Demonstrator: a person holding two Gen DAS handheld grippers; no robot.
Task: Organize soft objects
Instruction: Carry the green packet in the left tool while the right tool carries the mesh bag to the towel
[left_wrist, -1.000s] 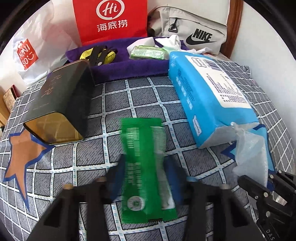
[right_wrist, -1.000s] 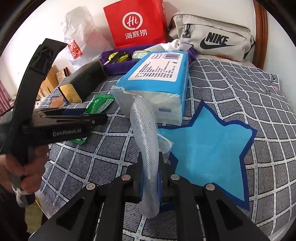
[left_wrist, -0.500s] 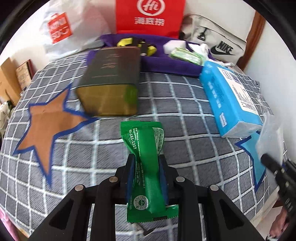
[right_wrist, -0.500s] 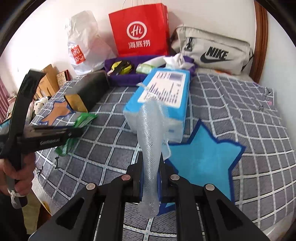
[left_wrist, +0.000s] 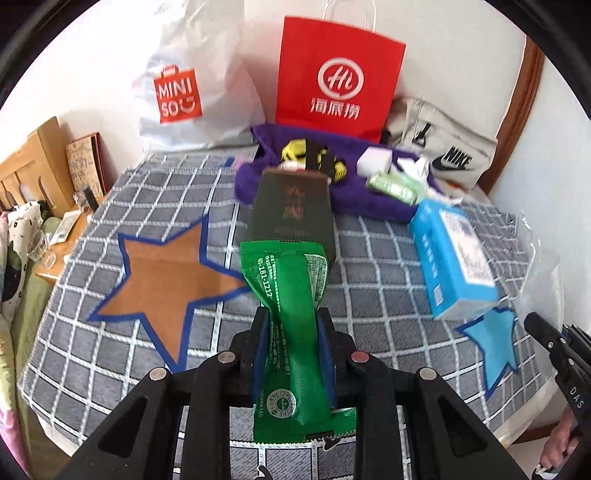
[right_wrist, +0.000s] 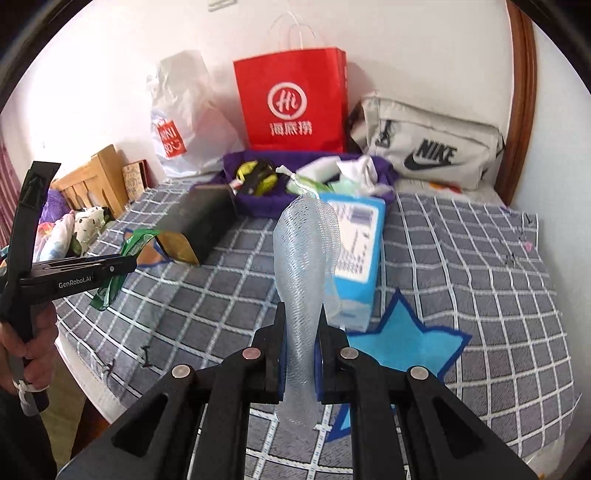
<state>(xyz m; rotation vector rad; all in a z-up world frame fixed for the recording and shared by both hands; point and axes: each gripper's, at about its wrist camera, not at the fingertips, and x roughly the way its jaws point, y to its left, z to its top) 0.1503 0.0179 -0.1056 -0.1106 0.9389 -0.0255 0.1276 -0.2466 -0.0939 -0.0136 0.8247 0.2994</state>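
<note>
My left gripper (left_wrist: 293, 332) is shut on a green wet-wipe packet (left_wrist: 288, 314) and holds it above the checked bedspread. My right gripper (right_wrist: 300, 325) is shut on a clear mesh foam sleeve (right_wrist: 304, 266), which stands up between its fingers. The purple tray (left_wrist: 362, 205) at the back holds a yellow-black item (left_wrist: 314, 158), a green packet (left_wrist: 395, 184) and white cloth. The left gripper (right_wrist: 122, 264) with the green packet (right_wrist: 110, 288) also shows at the left of the right wrist view. The right gripper's body shows at the left wrist view's right edge.
A dark tin box (left_wrist: 291, 210) lies mid-bed before the tray. A blue tissue pack (left_wrist: 454, 254) lies to the right. A red paper bag (left_wrist: 336, 77), a white Miniso bag (left_wrist: 181, 92) and a grey Nike bag (left_wrist: 443, 155) line the wall. A wooden bedside table (left_wrist: 37, 166) stands left.
Both grippers have lifted and pulled back from the bed with their loads. The left one closed on the green packet and raised it; the view now takes in more of the room.
</note>
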